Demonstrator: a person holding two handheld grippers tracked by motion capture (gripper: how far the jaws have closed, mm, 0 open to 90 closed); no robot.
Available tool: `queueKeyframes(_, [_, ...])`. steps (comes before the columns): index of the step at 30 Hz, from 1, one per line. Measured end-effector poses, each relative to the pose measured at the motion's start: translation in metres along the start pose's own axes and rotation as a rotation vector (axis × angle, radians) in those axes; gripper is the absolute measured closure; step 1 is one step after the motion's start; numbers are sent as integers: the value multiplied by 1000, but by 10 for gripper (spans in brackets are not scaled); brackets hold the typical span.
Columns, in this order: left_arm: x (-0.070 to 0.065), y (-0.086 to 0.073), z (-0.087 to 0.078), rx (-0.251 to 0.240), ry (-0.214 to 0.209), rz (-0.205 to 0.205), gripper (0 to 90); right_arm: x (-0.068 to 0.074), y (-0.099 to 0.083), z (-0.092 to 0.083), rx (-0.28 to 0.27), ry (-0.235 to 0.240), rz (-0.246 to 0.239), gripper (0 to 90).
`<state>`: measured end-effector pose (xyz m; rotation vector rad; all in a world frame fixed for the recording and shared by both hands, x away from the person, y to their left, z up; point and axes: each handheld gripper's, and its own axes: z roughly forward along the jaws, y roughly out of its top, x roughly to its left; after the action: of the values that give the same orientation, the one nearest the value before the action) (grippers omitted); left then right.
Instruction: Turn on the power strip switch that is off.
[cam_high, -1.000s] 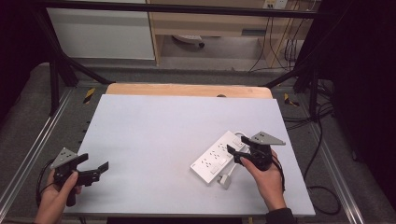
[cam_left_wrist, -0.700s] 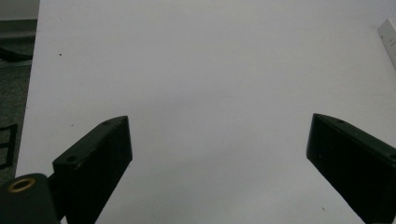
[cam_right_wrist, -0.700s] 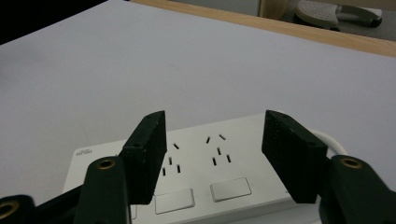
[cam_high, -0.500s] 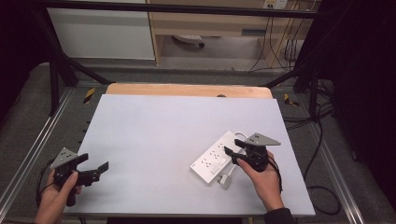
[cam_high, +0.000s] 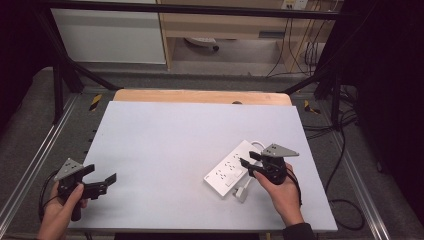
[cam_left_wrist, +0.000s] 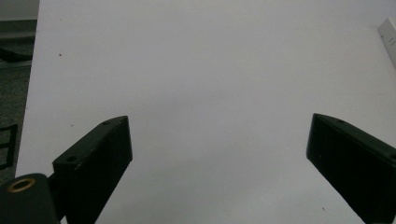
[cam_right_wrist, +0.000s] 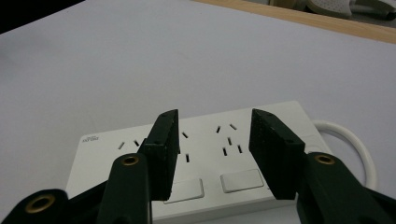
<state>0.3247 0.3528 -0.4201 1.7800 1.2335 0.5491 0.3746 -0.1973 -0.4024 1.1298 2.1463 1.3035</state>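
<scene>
A white power strip (cam_high: 226, 169) lies slanted on the right half of the pale table (cam_high: 170, 130), its white cable (cam_high: 258, 145) looping behind it and a white plug (cam_high: 241, 193) at its near end. My right gripper (cam_high: 246, 167) hovers over the strip's right part. In the right gripper view its jaws (cam_right_wrist: 212, 123) have just been closing and stand half apart above the sockets and switches of the strip (cam_right_wrist: 105, 144), gripping nothing. My left gripper (cam_high: 102, 173) rests open near the table's front left corner, with bare table between its jaws (cam_left_wrist: 217, 135).
A wooden strip (cam_high: 200, 96) runs along the table's far edge. Black frame bars (cam_high: 60, 75) and cables (cam_high: 345, 150) flank the table on the floor. The strip's cable (cam_right_wrist: 355, 144) curls at the right of the right gripper view.
The right gripper's jaws have narrowed above the power strip. Both hands stay where they were, and the left gripper looks the same.
</scene>
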Motion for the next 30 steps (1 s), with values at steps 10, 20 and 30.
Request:
queueKeyframes(10, [0, 0, 0, 1, -2, 3, 69, -2, -4, 2, 18, 0, 2, 590])
queueKeyframes(20, [0, 0, 0, -1, 1, 4, 70, -5, -8, 2, 31, 4, 13, 643])
queueKeyframes(30, [0, 0, 0, 1, -1, 6, 70, -5, -13, 3, 35, -5, 7, 705])
